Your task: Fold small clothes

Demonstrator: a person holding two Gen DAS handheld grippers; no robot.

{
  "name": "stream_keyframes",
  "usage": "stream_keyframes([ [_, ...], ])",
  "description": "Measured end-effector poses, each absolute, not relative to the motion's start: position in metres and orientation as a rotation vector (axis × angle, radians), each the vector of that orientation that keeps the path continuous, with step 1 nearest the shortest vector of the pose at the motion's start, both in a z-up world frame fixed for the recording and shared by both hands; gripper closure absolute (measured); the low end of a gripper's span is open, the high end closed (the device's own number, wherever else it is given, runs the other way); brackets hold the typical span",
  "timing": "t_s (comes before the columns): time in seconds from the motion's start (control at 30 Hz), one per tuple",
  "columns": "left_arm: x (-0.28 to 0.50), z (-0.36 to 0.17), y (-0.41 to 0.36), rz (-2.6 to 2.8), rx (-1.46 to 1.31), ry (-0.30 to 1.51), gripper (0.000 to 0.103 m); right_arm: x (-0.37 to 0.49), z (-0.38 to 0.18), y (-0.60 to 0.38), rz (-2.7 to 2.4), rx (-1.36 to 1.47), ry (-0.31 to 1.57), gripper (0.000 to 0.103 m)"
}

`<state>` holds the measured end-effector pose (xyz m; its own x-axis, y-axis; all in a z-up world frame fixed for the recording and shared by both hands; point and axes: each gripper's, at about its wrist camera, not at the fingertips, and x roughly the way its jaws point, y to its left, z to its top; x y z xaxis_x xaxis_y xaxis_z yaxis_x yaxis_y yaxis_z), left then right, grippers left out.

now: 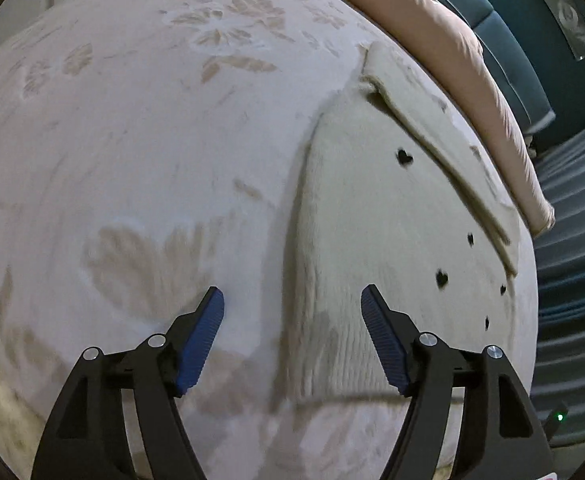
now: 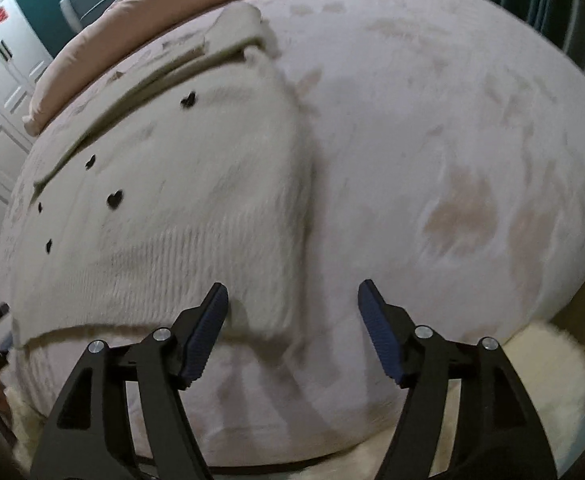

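A cream knitted garment (image 1: 392, 220) with small black hearts lies flat on the bed, one strip folded over along its far side. In the left wrist view it fills the right half; my left gripper (image 1: 292, 300) hovers open over its left edge, nothing between the blue pads. In the right wrist view the same garment (image 2: 172, 208) lies at the left, its folded strip (image 2: 164, 76) near the pillow. My right gripper (image 2: 292, 296) is open above the garment's right edge, and its jaws hold nothing.
The bed wears a pale pink cover with faint leaf prints (image 1: 132, 140). A pink pillow or duvet roll (image 1: 444, 40) runs along the far edge. White panelled doors (image 2: 0, 92) stand at the left, a fluffy cream rug (image 2: 540, 364) lies below the bed's corner.
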<state>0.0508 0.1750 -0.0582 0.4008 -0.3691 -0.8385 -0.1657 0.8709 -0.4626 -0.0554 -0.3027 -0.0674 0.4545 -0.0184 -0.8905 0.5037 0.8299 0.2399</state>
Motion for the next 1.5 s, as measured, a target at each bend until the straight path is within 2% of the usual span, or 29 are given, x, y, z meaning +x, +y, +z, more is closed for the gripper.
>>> stream_keyframes([
  [0.17,0.046,-0.056,0.151,-0.19,-0.506,1.194,0.032,-0.062,-0.066,-0.285,-0.304,0.563,1.041,0.033],
  [0.47,0.068,-0.061,0.137,-0.159,-0.518,1.172,0.03,-0.032,-0.066,-0.282,-0.248,0.664,0.994,0.033],
  [0.57,0.077,-0.062,0.13,-0.17,-0.505,1.2,0.03,-0.02,-0.065,-0.282,-0.242,0.692,0.983,0.039],
  [0.63,0.078,-0.06,0.128,-0.191,-0.518,1.2,0.042,-0.015,-0.064,-0.284,-0.242,0.723,0.976,0.041],
  [0.7,0.081,-0.058,0.123,-0.229,-0.528,1.222,0.069,-0.012,-0.062,-0.285,-0.233,0.749,0.964,0.045],
  [0.73,0.082,-0.058,0.121,-0.238,-0.526,1.227,0.075,-0.011,-0.06,-0.285,-0.231,0.751,0.957,0.05],
  [0.77,0.082,-0.057,0.118,-0.245,-0.516,1.229,0.088,-0.011,-0.058,-0.285,-0.231,0.744,0.952,0.06],
  [0.8,0.082,-0.055,0.116,-0.255,-0.503,1.226,0.096,-0.01,-0.055,-0.284,-0.23,0.729,0.949,0.068],
  [0.87,0.082,-0.05,0.112,-0.264,-0.471,1.218,0.096,-0.011,-0.053,-0.284,-0.232,0.71,0.95,0.096],
  [1.13,0.052,-0.026,0.124,-0.32,-0.449,1.18,0.098,-0.056,-0.037,-0.301,-0.207,0.764,0.885,0.098],
  [1.27,0.044,-0.043,0.12,-0.321,-0.426,1.205,0.096,-0.062,-0.055,-0.301,-0.198,0.732,0.941,0.097],
  [1.37,0.049,-0.064,0.12,-0.273,-0.476,1.255,0.094,-0.057,-0.075,-0.303,-0.233,0.757,0.985,0.089],
  [1.4,0.05,-0.067,0.121,-0.26,-0.495,1.258,0.089,-0.056,-0.077,-0.303,-0.233,0.765,0.984,0.088],
  [1.43,0.051,-0.07,0.123,-0.264,-0.544,1.255,0.087,-0.054,-0.078,-0.304,-0.229,0.772,0.98,0.082],
  [1.5,0.054,-0.072,0.126,-0.278,-0.598,1.241,0.071,-0.05,-0.078,-0.304,-0.212,0.788,0.958,0.067],
])
